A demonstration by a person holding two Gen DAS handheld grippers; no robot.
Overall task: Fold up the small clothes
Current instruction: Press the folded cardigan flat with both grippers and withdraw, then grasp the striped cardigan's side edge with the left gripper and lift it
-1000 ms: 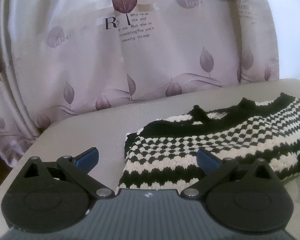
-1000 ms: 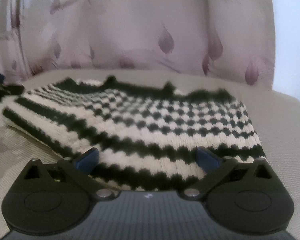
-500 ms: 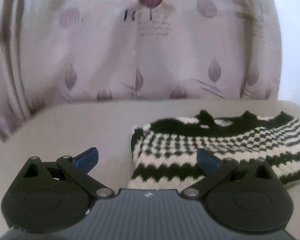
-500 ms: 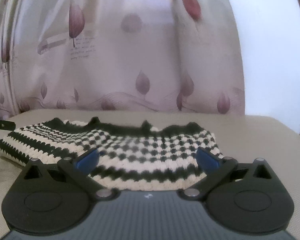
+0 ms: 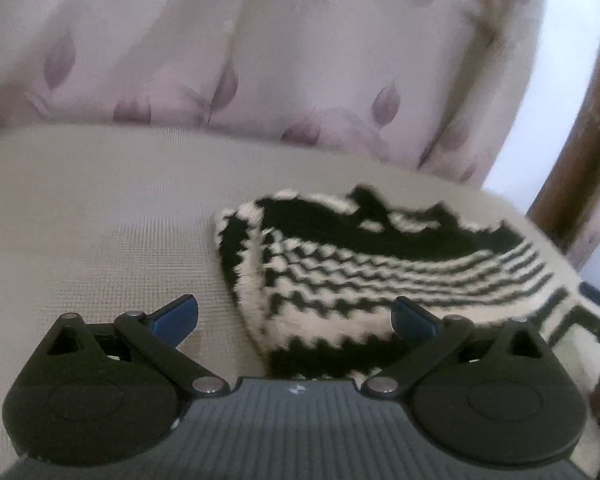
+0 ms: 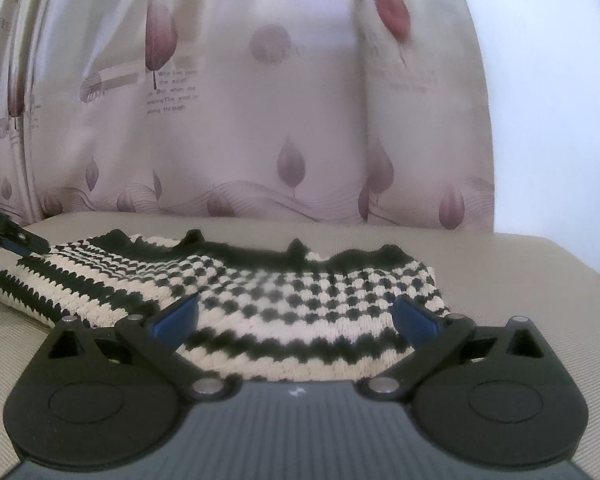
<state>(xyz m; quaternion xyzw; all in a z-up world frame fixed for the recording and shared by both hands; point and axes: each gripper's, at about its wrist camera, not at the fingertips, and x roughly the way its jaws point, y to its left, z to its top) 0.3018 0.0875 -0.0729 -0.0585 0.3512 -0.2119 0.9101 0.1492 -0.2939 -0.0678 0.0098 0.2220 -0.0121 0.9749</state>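
**Black-and-cream knit on a grey-beige table**

Black and cream yarn, knitted in checks and stripes: a small knit garment point(image 5: 380, 276) lying folded on the beige woven table top point(image 5: 100, 216). From the left wrist view, spread from 12 toward 3 o'clock of the left gripper point(image 5: 296, 316), near corner just ahead of the blue fingertips point(image 5: 176, 314), black scalloped edge on the far side. Left gripper released, jaws wide apart, holding nothing; left finger over bare table, right finger over the garment's near edge, contact not clear. Slight blur in this view.

From the right wrist view, garment point(image 6: 260, 296) straight ahead at 12 o'clock of the right gripper point(image 6: 296, 316), running off toward 9 o'clock. Right gripper released too, jaws spread wide, both blue fingertips point(image 6: 416, 320) over the near striped edge, nothing clamped between them; touching or hovering, cannot tell. Other gripper's tip peeking in at 9 o'clock, at the garment's far left corner.

Pale curtain point(image 6: 260, 120) with mauve leaf prints and small printed text hanging behind the table at 12 o'clock. White wall point(image 6: 540, 100) at 2 o'clock, dark wooden frame point(image 5: 580, 128) at the right edge.
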